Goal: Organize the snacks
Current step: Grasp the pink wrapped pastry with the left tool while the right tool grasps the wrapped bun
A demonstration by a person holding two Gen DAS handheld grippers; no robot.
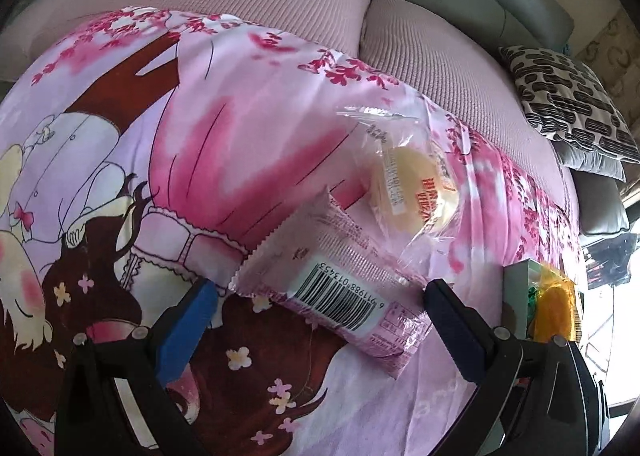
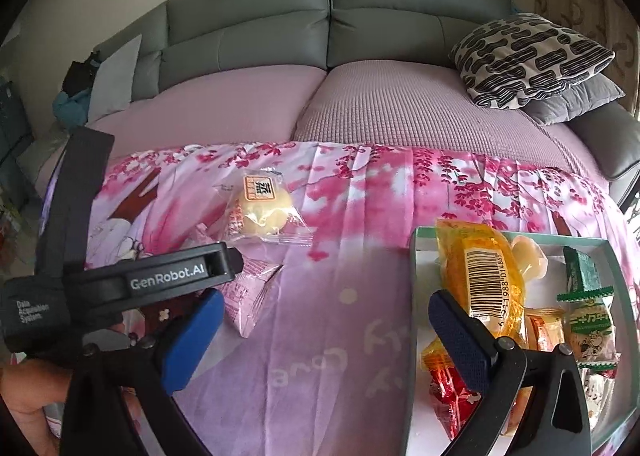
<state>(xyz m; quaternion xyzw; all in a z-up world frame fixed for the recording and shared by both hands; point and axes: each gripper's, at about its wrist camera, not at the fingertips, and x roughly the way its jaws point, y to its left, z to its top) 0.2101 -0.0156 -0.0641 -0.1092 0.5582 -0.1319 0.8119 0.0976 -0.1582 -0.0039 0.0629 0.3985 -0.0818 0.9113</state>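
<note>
Pink snack packet (image 1: 336, 288): laid on pink printed sheet (image 1: 248, 143), framed by wide-spread left gripper (image 1: 320, 292). Right gripper (image 2: 324, 316): wide, empty, beside snack tray (image 2: 412, 296).

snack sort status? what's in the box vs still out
Done: the box already holds several packets, including the orange packet. In hand: nothing gripped; the open left gripper straddles the pink packet, and the right gripper is open and empty. Left: the pink packet and the clear-wrapped bun on the cloth.

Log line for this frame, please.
left gripper: open, at pink packet | right gripper: open | bun: on cloth | box: filling
</note>
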